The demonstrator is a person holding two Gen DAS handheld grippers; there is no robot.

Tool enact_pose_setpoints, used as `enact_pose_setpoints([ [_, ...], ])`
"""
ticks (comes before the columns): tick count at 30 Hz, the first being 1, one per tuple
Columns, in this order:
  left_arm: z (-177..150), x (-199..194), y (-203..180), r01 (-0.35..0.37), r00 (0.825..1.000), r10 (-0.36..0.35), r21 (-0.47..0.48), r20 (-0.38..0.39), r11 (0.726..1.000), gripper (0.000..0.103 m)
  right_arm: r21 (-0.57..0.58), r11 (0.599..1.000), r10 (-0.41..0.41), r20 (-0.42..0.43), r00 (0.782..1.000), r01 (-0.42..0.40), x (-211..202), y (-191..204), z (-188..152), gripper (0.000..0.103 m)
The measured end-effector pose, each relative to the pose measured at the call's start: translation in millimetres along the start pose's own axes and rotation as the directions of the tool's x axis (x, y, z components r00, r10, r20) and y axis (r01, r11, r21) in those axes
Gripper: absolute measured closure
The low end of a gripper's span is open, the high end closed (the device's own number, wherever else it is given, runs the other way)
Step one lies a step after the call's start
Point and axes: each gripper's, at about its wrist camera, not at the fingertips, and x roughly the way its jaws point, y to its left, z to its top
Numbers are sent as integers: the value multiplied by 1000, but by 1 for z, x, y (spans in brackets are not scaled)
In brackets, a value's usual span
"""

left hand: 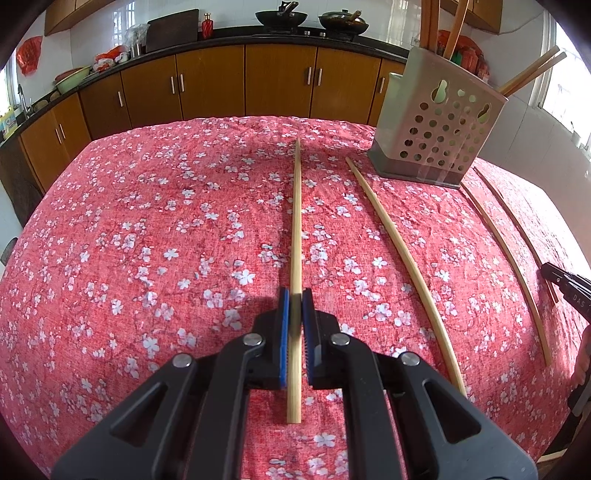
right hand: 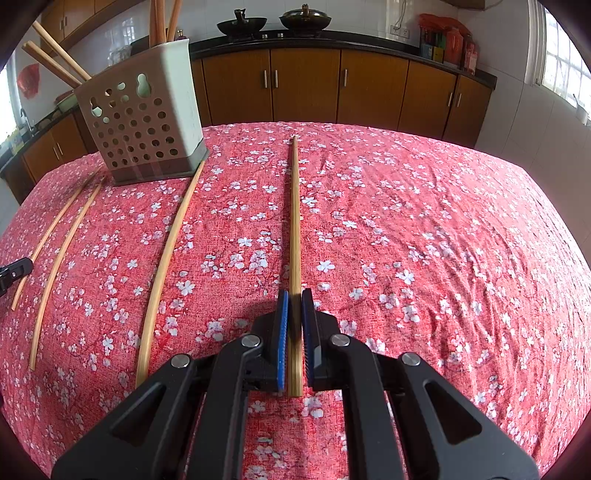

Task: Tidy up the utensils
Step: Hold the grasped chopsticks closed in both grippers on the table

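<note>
My left gripper (left hand: 295, 295) is shut on a pale bamboo chopstick (left hand: 296, 229) near its near end; the stick points away across the red flowered tablecloth (left hand: 147, 240). My right gripper (right hand: 294, 295) is shut on a darker chopstick (right hand: 294, 221) in the same way. Two loose chopsticks lie between the held ones, one (left hand: 402, 266) (right hand: 166, 266) nearer the middle and one (left hand: 509, 266) (right hand: 62, 266) further out. A beige perforated holder (left hand: 439, 140) (right hand: 144, 136) stands upright at the far side with several chopsticks in it. The right gripper (left hand: 554, 275) shows at the left wrist view's right edge, the left gripper (right hand: 18, 267) at the other view's left edge.
The table's far edge (left hand: 258, 120) drops off toward brown kitchen cabinets (left hand: 210, 85). The black counter above them carries two woks (left hand: 280, 16), a red bottle (left hand: 207, 26) and bowls. Windows (right hand: 561, 70) stand to the sides.
</note>
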Motion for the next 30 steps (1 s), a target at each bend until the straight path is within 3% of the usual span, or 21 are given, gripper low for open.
enact_pose_setpoints([
  [30, -5, -6, -5, -44, 999, 44, 30, -10, 999, 95, 4, 1000, 0, 6, 1000, 0, -4, -1, -1, 95],
])
